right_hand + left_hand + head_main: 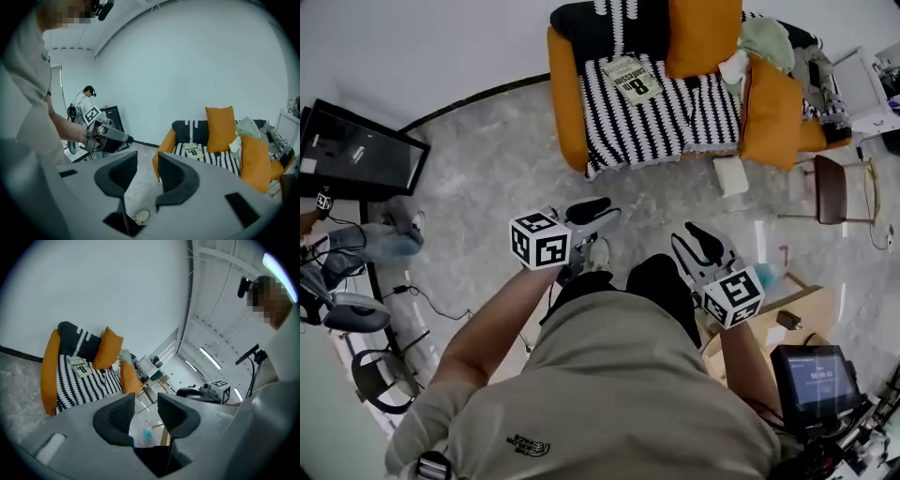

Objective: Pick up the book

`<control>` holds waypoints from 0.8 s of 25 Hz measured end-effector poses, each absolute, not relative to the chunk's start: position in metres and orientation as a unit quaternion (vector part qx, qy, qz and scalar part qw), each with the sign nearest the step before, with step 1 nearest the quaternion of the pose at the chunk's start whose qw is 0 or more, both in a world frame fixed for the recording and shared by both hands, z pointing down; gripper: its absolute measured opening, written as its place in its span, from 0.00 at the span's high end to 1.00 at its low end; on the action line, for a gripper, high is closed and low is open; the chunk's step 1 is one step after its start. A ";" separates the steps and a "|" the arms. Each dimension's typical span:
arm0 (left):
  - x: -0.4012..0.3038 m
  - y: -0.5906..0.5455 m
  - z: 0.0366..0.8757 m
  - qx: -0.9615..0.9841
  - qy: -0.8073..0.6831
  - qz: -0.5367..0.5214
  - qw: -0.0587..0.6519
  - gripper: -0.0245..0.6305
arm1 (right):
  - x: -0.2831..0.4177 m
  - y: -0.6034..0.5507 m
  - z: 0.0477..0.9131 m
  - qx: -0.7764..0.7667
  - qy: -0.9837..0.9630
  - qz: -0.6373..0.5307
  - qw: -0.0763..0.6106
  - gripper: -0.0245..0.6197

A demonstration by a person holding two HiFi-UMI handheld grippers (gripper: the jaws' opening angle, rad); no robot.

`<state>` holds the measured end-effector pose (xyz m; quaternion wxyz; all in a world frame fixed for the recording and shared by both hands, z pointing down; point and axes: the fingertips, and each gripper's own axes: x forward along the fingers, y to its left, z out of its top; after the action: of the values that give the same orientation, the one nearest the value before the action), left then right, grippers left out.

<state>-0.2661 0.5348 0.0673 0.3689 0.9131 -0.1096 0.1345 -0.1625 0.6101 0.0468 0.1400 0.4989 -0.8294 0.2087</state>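
Note:
The book point(633, 79), pale with a large "8" on its cover, lies flat on the striped throw of an orange sofa point(567, 103) across the room. It also shows as the book point(78, 365) in the left gripper view and the book point(192, 151) in the right gripper view. My left gripper point(602, 214) and right gripper point(692, 239) are held side by side in front of my body, well short of the sofa. Each gripper, left point(146, 399) and right point(147, 159), stands open with nothing between its jaws.
Two orange cushions point(703, 33) point(769, 112) and loose clothes sit on the sofa beside the book. A white block point(731, 175) lies on the marble floor at the sofa's foot. A brown stool point(830, 187) stands right, a black screen point(361, 150) left, a tablet point(816, 375) near my right elbow.

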 end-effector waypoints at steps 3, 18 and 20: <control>-0.265 0.499 0.077 0.904 -0.125 0.121 0.391 0.74 | -0.158 0.580 0.052 0.496 -0.828 0.218 0.143 0.74; -0.153 0.304 0.212 0.825 -0.210 0.130 0.509 0.68 | -0.033 0.335 0.168 0.404 -0.851 0.290 0.170 0.74; -0.138 0.273 0.240 0.814 -0.226 0.128 0.520 0.68 | -0.013 0.298 0.200 0.391 -0.848 0.317 0.165 0.74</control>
<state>-0.1376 0.2734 0.2396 0.5199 0.8138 -0.2261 0.1277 -0.0127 0.2984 0.1997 0.1651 0.3913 -0.8479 0.3173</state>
